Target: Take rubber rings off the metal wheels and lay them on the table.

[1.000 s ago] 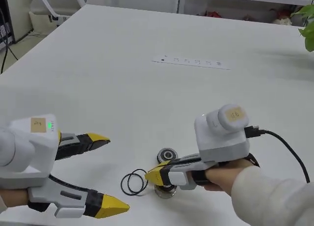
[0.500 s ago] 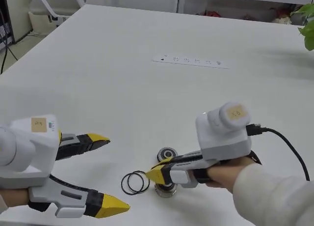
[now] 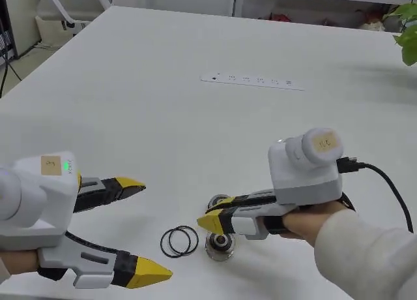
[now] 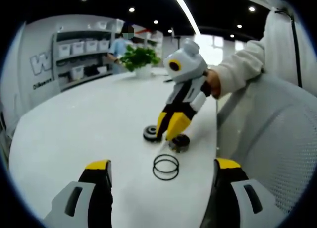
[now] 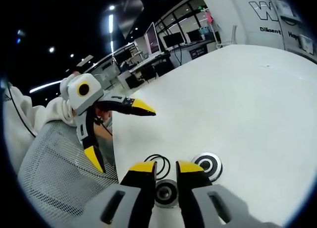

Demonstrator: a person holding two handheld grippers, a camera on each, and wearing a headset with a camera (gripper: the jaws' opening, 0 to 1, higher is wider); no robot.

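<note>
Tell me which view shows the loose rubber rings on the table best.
The left gripper view: the rubber rings lie unobstructed ahead, between its jaws. The head view shows them whole too, but smaller, beside a metal wheel. In the right gripper view they are partly hidden behind that view's own jaw.

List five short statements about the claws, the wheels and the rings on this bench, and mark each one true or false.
1. Two thin black rubber rings lie overlapping on the white table, off any wheel. True.
2. The left claw is shut on a ring. False: its jaws stand wide apart and hold nothing.
3. Two round metal wheels sit on the table by the tip of the right claw. True.
4. The rings lie against the white power strip. False: the strip is far off, mid-table; the rings lie beside the nearer wheel.
5. The left claw grips a wheel. False: it is clear of both.
</note>
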